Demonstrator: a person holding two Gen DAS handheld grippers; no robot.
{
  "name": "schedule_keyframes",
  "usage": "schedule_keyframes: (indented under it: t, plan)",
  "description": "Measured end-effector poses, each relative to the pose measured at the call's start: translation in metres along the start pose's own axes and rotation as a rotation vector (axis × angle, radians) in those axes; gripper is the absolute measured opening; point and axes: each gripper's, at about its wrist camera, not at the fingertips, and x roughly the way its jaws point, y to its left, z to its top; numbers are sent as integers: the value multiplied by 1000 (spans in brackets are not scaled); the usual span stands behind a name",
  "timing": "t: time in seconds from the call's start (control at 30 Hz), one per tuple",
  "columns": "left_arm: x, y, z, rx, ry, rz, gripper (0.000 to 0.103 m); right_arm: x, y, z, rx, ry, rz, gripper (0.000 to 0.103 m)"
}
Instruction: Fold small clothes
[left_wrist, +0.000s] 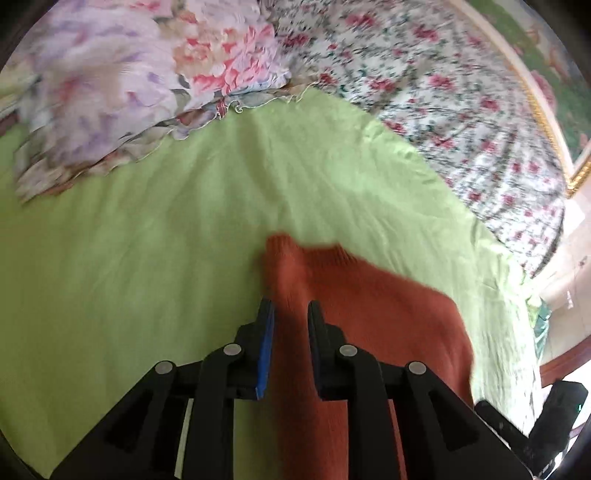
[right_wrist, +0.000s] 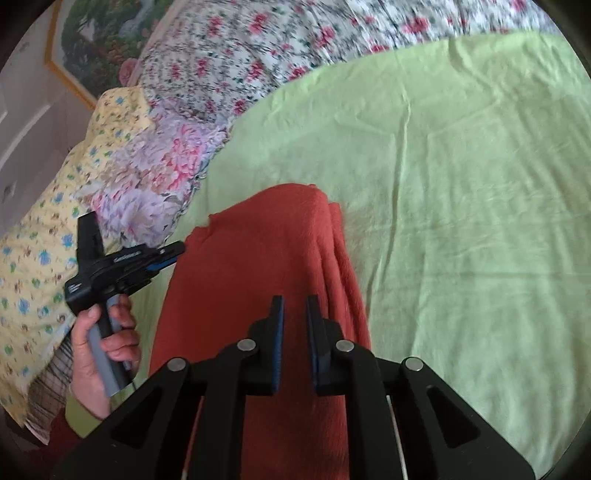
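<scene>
Both tongs, left (left_wrist: 290, 314) and right (right_wrist: 294, 310), pinching rust knit garment (right_wrist: 258, 251); soft, floppy, I'd grip hem corners.

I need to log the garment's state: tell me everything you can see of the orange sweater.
The orange sweater is a rust-coloured, fuzzy knit, ribbed along one edge. It lies on the green sheet, bunched in long folds, its far end rounded over. The left gripper and the right gripper each have sweater cloth between their nearly closed fingers.
</scene>
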Motion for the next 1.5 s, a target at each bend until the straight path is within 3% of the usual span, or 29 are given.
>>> schedule_keyframes:
  t: [0.23, 0.4, 0.47, 0.57, 0.83, 0.93, 1.03, 1.07, 1.23, 1.3, 1.33, 1.4, 1.43, 1.5]
  plan:
    - [-64, -14, -83, 35, -8, -76, 21, -25, 4, -38, -41, 24, -2, 13]
    - [-67, -26, -136, 124, 18, 37, 21, -22, -10, -60, -51, 48, -75, 11]
    - [-65, -30, -148, 162, 15, 86, 24, -16, -13, -60, -66, 45, -104, 3]
    - [-63, -33, -157, 217, -15, 136, 27, -11, -19, -59, -56, 31, -105, 0]
    - [-95, -28, -172, 175, -19, 75, 27, -44, -8, -74, -57, 11, -65, 4]
    - [-100, -31, -189, 206, -20, 80, 31, -50, -7, -83, -61, 18, -52, 4]
    - [-98, -27, -204, 221, -1, 107, 39, -47, -20, -92, -33, 43, -110, 4]
    - [-99, -26, -207, 215, 0, 107, 39, -48, -25, -94, -5, 41, -83, 4]
    - [-117, -26, -218, 209, -36, 105, 39, -77, -15, -100, -35, -29, -38, 4]
    - [-125, -29, -224, 209, -49, 84, 45, -91, -6, -103, -56, -62, -10, 6]
    - [-128, -31, -227, 206, -55, 78, 51, -96, -3, -105, -64, -72, -3, 10]
    - [-134, -35, -233, 197, -62, 75, 62, -106, 3, -111, -86, -95, 2, 33]
    - [-137, -37, -237, 198, -67, 70, 63, -109, 7, -115, -93, -107, 0, 54]
    - [-142, -44, -246, 216, -67, 65, 66, -118, 11, -126, -117, -133, -8, 59]
